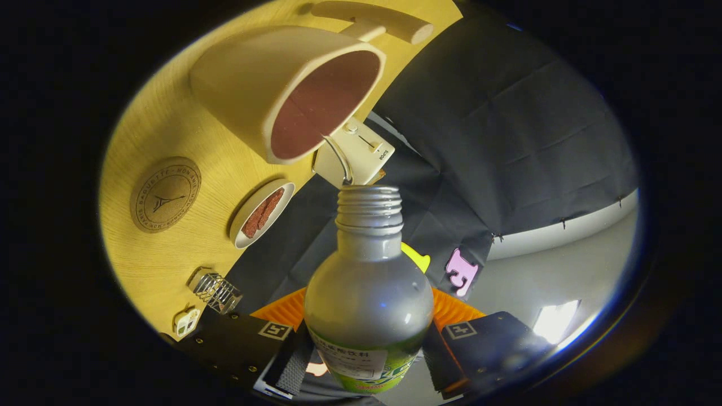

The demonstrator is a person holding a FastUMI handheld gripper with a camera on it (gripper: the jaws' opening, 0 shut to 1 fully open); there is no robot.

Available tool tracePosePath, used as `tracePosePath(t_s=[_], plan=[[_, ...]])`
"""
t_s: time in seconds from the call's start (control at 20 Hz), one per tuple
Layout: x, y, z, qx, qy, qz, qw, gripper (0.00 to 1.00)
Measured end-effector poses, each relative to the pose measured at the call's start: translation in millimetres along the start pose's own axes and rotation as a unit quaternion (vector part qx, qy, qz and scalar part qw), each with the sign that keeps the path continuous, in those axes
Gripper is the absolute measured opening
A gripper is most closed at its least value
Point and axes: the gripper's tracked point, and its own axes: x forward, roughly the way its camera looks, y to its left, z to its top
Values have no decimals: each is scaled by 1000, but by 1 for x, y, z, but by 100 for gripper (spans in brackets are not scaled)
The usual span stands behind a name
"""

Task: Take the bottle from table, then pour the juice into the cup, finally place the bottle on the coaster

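Gripper state: the gripper (369,344) was pinching the bottle (369,293) low on its body, one finger pressed on each flank at the label band, which left the neck free for pouring.
Bottle attitude: uncapped, its threaded mouth pointed toward 12 o'clock from the fingers. The whole view was rolled, the table (169,135) running up toward 11 o'clock, which suggests the bottle was tipped well over.
Cup position: the cup (293,93) lay beyond the mouth at about 11 o'clock, its reddish interior open toward the bottle. The rim's nearest edge sat just ahead of the mouth, so that the stream could land inside.
Flow: a thin, clear thread ran from the bottle mouth up to the cup rim. Judged to be juice; the pour step appeared to be in hand.
Coaster: the round coaster (165,194) lay unoccupied on the table at roughly 10 o'clock, well apart from the cup, awaiting the bottle.
Other items: a small dish (262,213) with red pieces sat between coaster and bottle; a white device (355,155) stood just behind the mouth.
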Motion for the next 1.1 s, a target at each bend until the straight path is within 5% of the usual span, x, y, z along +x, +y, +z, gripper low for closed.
tracePosePath(t_s=[1.1], plan=[[1,-10,15,-80,-32,-11,996,83]])
